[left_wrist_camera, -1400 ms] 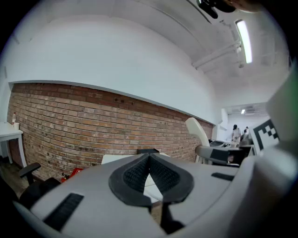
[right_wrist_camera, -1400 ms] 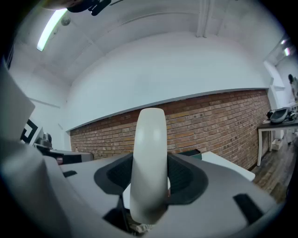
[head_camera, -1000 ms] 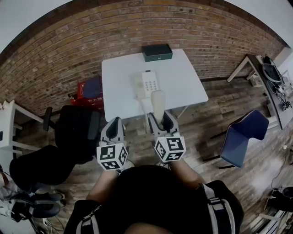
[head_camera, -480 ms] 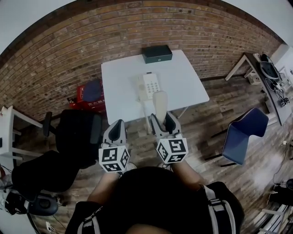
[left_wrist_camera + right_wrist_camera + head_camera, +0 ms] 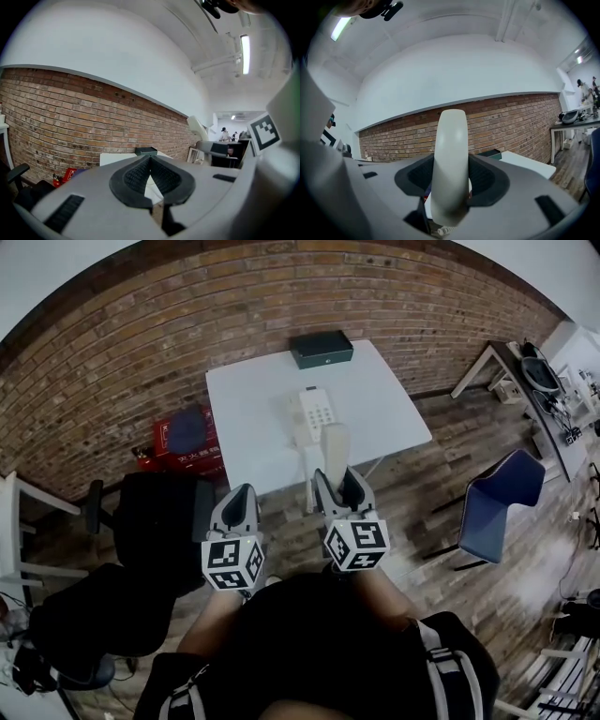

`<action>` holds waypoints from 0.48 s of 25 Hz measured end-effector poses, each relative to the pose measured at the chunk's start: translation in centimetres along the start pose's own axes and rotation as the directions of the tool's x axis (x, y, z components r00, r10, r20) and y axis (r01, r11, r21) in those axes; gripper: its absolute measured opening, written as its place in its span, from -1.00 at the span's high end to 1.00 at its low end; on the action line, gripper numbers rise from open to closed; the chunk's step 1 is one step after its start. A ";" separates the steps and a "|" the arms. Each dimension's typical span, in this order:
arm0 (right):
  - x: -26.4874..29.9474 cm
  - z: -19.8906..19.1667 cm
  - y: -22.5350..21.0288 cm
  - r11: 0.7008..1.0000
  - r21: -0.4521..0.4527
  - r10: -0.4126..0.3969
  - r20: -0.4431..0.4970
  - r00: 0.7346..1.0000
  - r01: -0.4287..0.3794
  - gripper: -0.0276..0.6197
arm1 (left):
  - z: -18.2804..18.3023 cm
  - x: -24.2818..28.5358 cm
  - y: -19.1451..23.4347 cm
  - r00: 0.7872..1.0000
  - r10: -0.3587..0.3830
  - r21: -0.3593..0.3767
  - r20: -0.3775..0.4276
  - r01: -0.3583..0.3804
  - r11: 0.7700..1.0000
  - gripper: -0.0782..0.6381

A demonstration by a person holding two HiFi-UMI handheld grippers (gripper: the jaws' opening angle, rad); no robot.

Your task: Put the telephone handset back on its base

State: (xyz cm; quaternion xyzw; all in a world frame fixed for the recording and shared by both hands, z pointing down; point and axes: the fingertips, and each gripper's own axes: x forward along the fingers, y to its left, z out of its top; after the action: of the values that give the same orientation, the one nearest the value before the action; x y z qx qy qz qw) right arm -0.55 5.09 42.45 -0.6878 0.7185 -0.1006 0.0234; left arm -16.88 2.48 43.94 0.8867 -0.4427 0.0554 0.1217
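Note:
A cream telephone handset (image 5: pixel 334 448) stands up between the jaws of my right gripper (image 5: pixel 335 480), which is shut on it just short of the white table's (image 5: pixel 246 423) near edge. In the right gripper view the handset (image 5: pixel 450 154) rises upright out of the right gripper (image 5: pixel 451 174), and a bit of coiled cord (image 5: pixel 440 230) shows below it. The phone base (image 5: pixel 316 412) with its keypad lies on the table, just beyond the handset. My left gripper (image 5: pixel 238 500) hangs to the left over the floor, holding nothing. Seen from the left gripper view, the left gripper (image 5: pixel 150 160) has its pad tips together.
A dark green box (image 5: pixel 322 349) sits at the table's far edge by the brick wall. A red box (image 5: pixel 183 442) stands on the floor left of the table. A black office chair (image 5: pixel 155 517) is close on my left, a blue chair (image 5: pixel 492 507) on my right.
Both grippers have moved a little forward towards the table. The handset stays in the right gripper and now stands nearer the base.

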 end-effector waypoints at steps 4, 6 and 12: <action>0.6 0.2 0.5 1.000 -0.013 -0.017 0.003 1.000 0.017 0.29 | -0.5 -0.1 1.1 1.000 -0.016 -0.014 -0.014 0.015 1.000 0.78; 1.1 0.4 0.5 1.000 -0.015 -0.021 0.012 1.000 0.021 0.29 | -0.7 0.2 1.7 1.000 -0.013 -0.017 -0.021 0.013 1.000 0.78; 3.5 0.7 -1.2 1.000 -0.005 -0.029 0.020 0.999 0.029 0.29 | -0.7 2.2 2.7 1.000 0.003 -0.010 -0.029 -0.003 1.000 0.78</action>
State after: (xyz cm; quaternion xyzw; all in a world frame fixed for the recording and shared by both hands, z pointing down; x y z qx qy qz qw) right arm 0.57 1.53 42.33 -0.6993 0.7083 -0.0920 0.0272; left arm -17.73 -0.55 45.53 0.8845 -0.4424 0.0663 0.1325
